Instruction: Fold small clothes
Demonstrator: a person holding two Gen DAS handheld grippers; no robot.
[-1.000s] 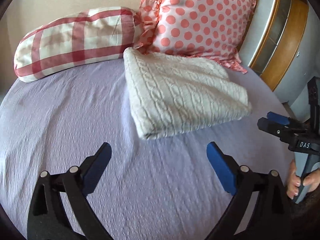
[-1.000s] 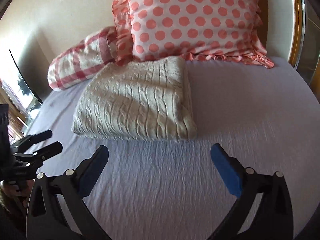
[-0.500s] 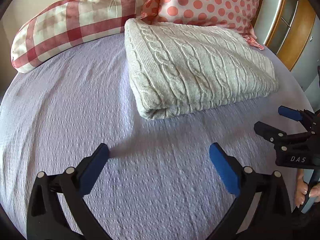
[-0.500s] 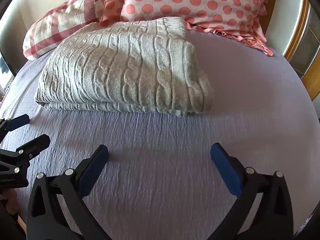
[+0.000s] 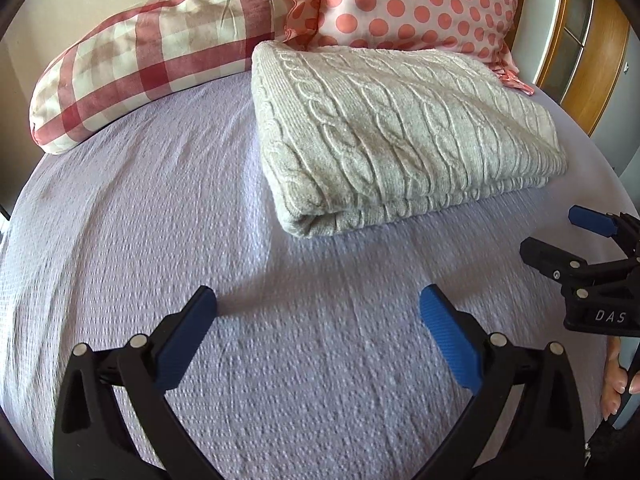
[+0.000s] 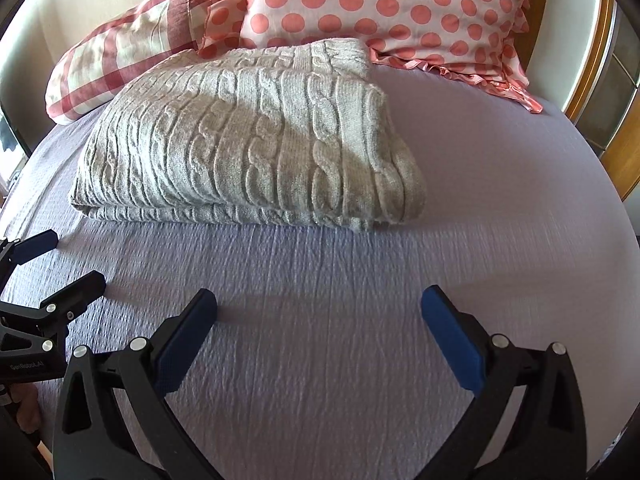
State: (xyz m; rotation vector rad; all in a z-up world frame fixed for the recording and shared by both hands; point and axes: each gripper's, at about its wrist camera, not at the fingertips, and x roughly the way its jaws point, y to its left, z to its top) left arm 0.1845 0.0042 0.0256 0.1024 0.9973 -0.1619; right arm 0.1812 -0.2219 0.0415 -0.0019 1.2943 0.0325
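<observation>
Left wrist view: low over the lilac bedspread (image 5: pixel 160 208), looking forward between the left gripper (image 5: pixel 318 308) fingers toward the head of the bed. Folded cable-knit sweater (image 5: pixel 392 132) sits ahead and slightly right, near. Right gripper (image 5: pixel 560 236) enters at the right edge, side-on.

Right wrist view: same low height, facing the same way past the right gripper (image 6: pixel 320 308). Sweater (image 6: pixel 256 140) ahead and to the left, near. Left gripper (image 6: pixel 56 260) shows at the left edge.

Shared: sweater, bedspread (image 6: pixel 500 200), checked pillow (image 5: pixel 140 64) (image 6: pixel 116 76), polka-dot pillow (image 5: pixel 412 4) (image 6: pixel 384 12) beyond. The two cameras sit side by side, near each other.
</observation>
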